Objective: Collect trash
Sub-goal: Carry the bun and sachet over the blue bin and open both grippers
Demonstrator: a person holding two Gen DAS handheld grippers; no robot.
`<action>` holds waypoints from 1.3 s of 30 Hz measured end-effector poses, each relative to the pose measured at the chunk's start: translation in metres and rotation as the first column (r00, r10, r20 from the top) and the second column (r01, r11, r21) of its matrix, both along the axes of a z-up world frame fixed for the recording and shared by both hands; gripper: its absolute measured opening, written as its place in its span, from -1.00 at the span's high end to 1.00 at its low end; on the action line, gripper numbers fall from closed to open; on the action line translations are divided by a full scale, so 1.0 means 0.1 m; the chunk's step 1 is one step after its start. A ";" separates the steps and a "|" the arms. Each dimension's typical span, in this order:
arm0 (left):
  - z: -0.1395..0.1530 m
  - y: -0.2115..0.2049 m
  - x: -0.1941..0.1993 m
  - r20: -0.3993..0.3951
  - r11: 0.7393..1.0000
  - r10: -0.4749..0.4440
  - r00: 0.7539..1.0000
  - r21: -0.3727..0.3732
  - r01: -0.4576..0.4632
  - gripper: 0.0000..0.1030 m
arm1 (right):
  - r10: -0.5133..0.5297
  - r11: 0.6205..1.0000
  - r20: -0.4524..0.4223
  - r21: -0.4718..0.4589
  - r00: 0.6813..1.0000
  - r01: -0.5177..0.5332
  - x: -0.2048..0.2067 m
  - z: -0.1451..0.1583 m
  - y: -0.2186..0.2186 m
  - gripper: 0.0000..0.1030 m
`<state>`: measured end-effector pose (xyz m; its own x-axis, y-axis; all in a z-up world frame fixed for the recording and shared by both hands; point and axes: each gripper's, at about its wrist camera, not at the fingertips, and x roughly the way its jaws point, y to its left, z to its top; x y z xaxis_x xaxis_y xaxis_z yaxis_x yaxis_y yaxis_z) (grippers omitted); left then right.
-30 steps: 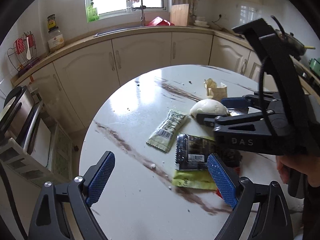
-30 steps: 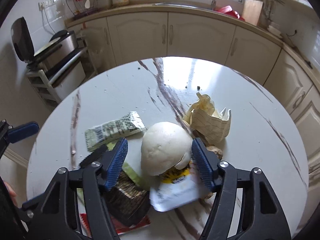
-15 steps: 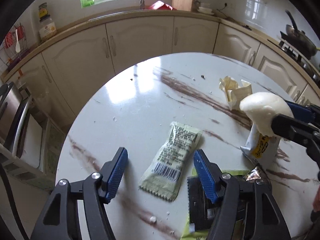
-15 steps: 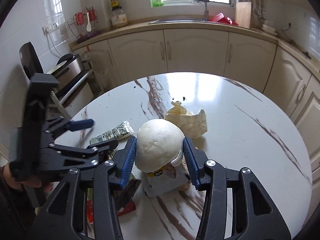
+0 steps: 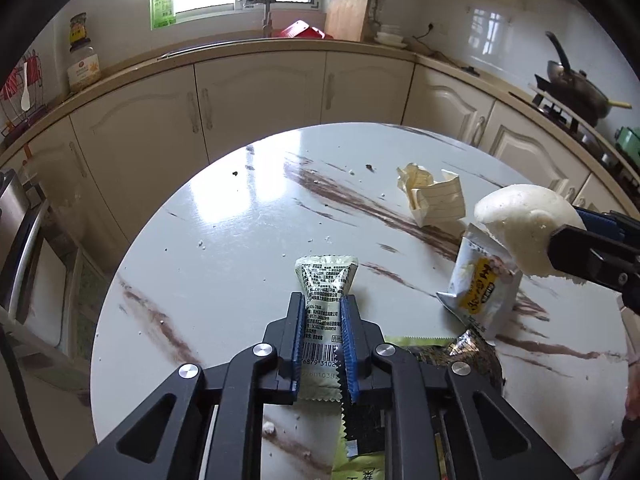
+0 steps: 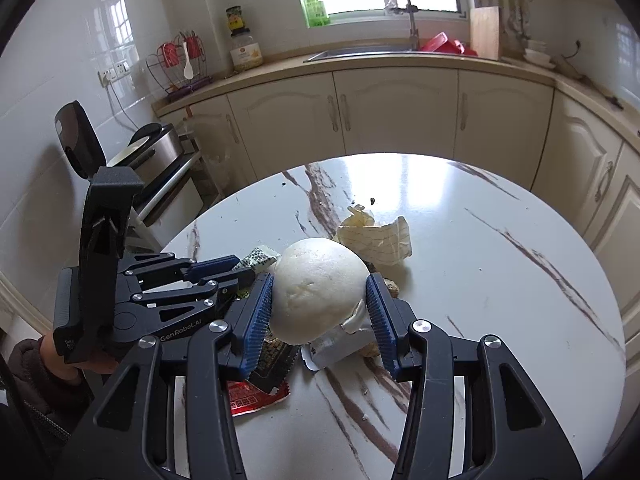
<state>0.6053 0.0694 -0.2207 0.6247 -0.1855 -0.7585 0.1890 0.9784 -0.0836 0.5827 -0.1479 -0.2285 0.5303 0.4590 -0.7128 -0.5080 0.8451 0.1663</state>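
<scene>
Grippers first. My left gripper (image 5: 323, 334) has just been closing, and its blue pads (image 5: 297, 334) now pinch the pale green wrapper (image 5: 326, 280) between them; the barcode end sits in the jaws, the far end lies forward on the round marble table (image 5: 224, 248). I cannot tell whether the wrapper is lifted clear or drags on the tabletop.

My right gripper (image 6: 320, 312) is clamped on the white bun (image 6: 318, 292), one pad on each flank. From the left wrist view I read the bun (image 5: 524, 228) as raised off the table, above the silver-and-yellow packet (image 5: 478, 280), which stands tilted on its edge below it. Whether bun and packet touch, I cannot tell.

Remaining trash on the table:
- crumpled lined paper (image 6: 378, 236), just behind the bun in the right wrist view, resting on the marble.
- dark foil wrapper (image 5: 460, 360), partly under my left gripper's right finger, overlapping a yellow-green packet (image 5: 360, 464) at the bottom edge.
- red wrapper (image 6: 256, 398), flat, partly hidden under my right gripper's left finger.
- small crumbs (image 5: 200, 244) scattered over the marble.

Left gripper body shows at the left of the right wrist view, with a hand (image 6: 76, 356) in a dark sleeve holding it.

Behind the table: cream cabinets (image 6: 396, 108).
</scene>
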 end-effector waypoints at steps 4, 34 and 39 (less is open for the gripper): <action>0.06 0.13 -0.23 0.020 1.000 0.009 1.000 -0.021 -0.009 0.78 | -0.002 1.000 0.004 0.009 1.000 0.002 -0.07 0.05 0.00 0.13; 0.14 2.05 -3.64 0.072 0.960 0.273 0.959 -0.078 -0.267 0.76 | 0.372 0.928 -0.028 0.038 0.928 -0.371 -2.00 0.09 2.19 0.13; -0.06 2.23 -3.72 -0.001 0.948 0.309 0.951 -0.087 -0.308 0.75 | 0.423 0.906 -0.076 0.009 0.903 -0.423 -2.11 -0.20 2.66 0.13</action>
<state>0.2331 0.2928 -0.2271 0.6712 -0.0456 -0.7399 -0.1190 0.9785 -0.1682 0.3714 0.1186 -0.2481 0.2330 0.6233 -0.7465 -0.8044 0.5548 0.2122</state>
